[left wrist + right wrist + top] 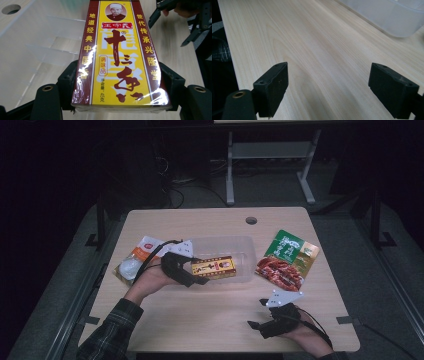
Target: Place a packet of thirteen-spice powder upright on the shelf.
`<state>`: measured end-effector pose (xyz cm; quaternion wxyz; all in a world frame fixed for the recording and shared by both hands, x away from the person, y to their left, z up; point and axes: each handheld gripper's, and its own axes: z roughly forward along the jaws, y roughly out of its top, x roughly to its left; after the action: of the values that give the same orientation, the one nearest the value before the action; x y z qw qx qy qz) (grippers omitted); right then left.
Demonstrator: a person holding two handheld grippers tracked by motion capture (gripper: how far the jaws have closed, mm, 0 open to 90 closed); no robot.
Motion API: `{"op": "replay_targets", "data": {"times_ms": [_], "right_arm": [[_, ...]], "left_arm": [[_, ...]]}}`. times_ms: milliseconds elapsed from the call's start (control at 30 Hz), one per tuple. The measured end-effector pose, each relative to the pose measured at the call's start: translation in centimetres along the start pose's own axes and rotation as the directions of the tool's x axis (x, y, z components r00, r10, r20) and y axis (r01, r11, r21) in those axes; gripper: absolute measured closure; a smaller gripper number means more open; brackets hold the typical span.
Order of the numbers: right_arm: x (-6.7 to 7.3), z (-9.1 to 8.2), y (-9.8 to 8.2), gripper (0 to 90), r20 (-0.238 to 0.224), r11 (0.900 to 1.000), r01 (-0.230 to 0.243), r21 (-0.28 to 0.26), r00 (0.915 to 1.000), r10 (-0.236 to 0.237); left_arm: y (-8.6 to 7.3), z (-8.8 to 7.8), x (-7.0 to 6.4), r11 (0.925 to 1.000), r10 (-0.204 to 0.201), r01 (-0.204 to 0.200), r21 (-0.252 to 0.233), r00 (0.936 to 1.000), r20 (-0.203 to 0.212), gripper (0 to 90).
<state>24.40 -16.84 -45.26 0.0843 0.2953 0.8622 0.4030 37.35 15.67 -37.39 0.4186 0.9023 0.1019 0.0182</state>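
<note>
Carrying the yellow-and-maroon cardboard spice box (214, 267) pinched in my left gripper (200, 272), I'd lower it level into the clear plastic bin (240, 245); right gripper (256, 314) rests, jaws spread empty.

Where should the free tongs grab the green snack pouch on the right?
Take the green snack pouch by its near edge, coming in low from the person's side. It lies flat on the table, so nothing stands up to pinch; that edge faces the open right tongs.
</note>
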Motion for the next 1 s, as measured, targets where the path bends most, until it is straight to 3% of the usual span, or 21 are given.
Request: {"op": "replay_targets", "data": {"times_ms": [567, 767, 1000], "right_arm": [[0.0, -0.2, 0.0, 15.7, 0.001, 1.0, -0.001, -0.012, 1.0, 0.001], [0.0, -0.2, 0.1, 15.8, 0.002, 1.0, -0.006, -0.012, 1.0, 0.006], [-0.2, -0.3, 0.0, 15.8, 0.007, 1.0, -0.005, -0.022, 1.0, 0.005]], "left_arm": [[4.1, 1.9, 2.5, 0.9964, 0.051, -0.051, 0.068, 0.9987, 0.008, 31.3], [5.2, 3.2, 3.8, 0.9946, 0.044, -0.045, 0.093, 0.999, 0.011, 31.3], [5.4, 4.7, 5.1, 0.9902, 0.033, -0.033, 0.135, 0.9995, 0.004, 31.2]]}}
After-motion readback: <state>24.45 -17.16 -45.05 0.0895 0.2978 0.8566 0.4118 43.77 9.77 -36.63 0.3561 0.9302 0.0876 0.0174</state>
